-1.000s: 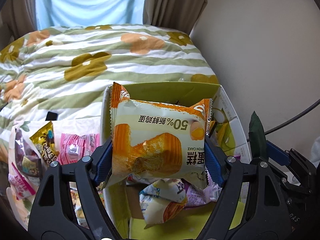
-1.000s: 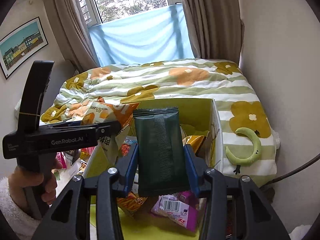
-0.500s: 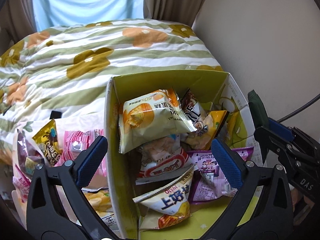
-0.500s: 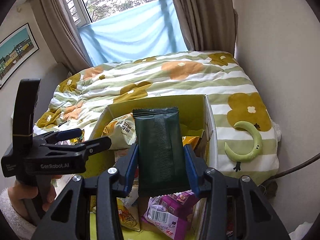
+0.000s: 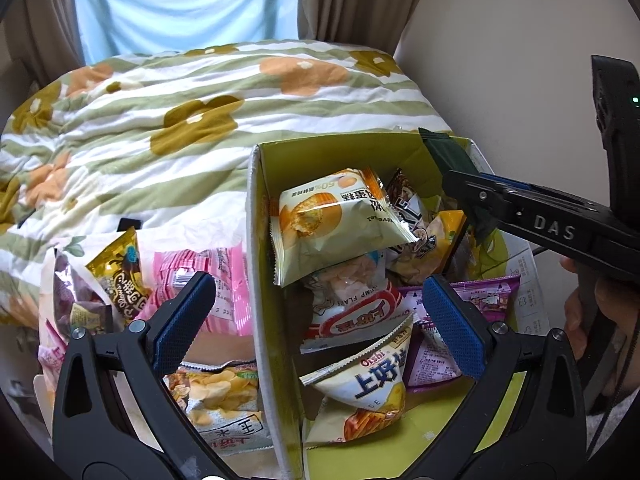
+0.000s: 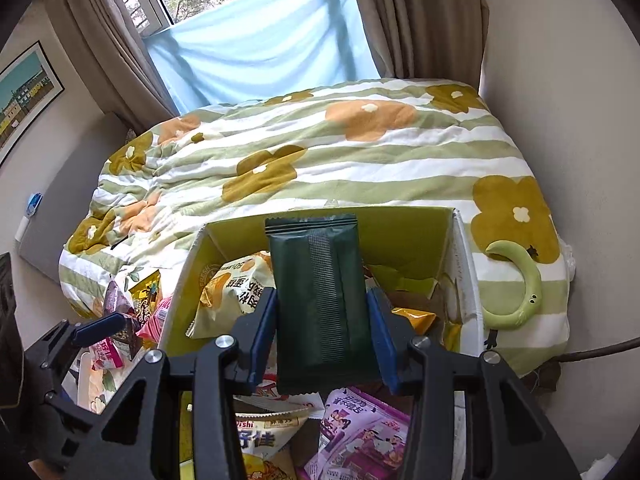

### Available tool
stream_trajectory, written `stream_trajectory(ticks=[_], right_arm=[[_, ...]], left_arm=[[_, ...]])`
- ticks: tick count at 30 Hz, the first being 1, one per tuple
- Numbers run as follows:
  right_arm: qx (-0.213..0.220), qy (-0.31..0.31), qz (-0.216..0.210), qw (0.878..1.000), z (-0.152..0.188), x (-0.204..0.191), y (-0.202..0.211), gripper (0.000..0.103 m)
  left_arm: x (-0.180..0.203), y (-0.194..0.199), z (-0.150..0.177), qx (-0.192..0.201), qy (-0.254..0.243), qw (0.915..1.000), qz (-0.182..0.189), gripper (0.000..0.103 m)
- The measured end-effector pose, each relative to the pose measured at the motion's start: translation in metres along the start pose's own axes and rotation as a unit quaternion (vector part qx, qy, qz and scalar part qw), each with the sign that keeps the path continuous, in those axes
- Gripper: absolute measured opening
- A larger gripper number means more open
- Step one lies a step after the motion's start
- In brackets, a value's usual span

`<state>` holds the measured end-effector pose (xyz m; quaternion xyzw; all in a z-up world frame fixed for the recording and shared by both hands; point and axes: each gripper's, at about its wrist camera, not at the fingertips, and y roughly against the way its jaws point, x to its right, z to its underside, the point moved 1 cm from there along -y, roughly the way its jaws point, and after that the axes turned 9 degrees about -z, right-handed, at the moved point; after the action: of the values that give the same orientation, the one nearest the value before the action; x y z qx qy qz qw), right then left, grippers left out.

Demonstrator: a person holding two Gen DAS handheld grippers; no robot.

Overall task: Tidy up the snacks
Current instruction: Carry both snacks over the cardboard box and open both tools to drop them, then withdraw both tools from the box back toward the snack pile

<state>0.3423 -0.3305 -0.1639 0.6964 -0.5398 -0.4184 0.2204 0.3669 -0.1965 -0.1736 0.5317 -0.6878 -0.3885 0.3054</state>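
The left hand-held gripper [image 5: 316, 320] gaped empty over the yellow-lined box [image 5: 256, 216] on the bed [image 5: 160, 128]; the right hand-held gripper [image 6: 322, 344] clamped a dark green packet [image 6: 320, 300] above it.

Dark green packet [image 6: 324, 304] upright above the yellow-lined box [image 6: 404, 224]. Orange-and-cream cake pack [image 5: 328, 220] lies tilted atop the snacks inside.

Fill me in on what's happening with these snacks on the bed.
A person is packing snack packets into a yellow-green cardboard box on the flowered quilt. The left gripper has just opened its jaws, and the orange-and-cream cake packet now lies on the pile inside. The right gripper holds a dark green foil packet over the box. More packets wait outside it.
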Motion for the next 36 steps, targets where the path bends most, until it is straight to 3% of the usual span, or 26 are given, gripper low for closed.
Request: stream_trajectory(ticks=[2,4,5,16,27,36], right_arm=[[-0.003,-0.003,0.005,1.0,0.0,0.001,-0.009,0.046],[0.004,-0.01,0.004,1.0,0.001,0.002,-0.011,0.078],[0.009,-0.012,0.004,1.0,0.003,0.002,-0.01,0.103],[0.042,0.01,0.006,0.999,0.019,-0.005,0.024,0.103],[0.079,0.037,0.02,0.996,0.033,-0.035,0.091,0.103],[0.1,0.033,0.042,0.994,0.066,-0.044,0.133,0.103]], left_arm=[[-0.003,0.0,-0.001,0.0,0.001,1.0,0.0,0.102],[-0.004,0.0,-0.001,0.0,0.0,1.0,-0.002,0.102],[-0.005,0.0,0.0,0.0,-0.001,1.0,-0.002,0.102],[0.0,0.017,0.008,0.017,-0.011,0.9998,-0.005,0.102],[0.006,0.087,0.017,0.082,-0.015,0.9962,-0.025,0.102],[0.002,0.138,0.05,0.122,0.007,0.9907,-0.06,0.102]])
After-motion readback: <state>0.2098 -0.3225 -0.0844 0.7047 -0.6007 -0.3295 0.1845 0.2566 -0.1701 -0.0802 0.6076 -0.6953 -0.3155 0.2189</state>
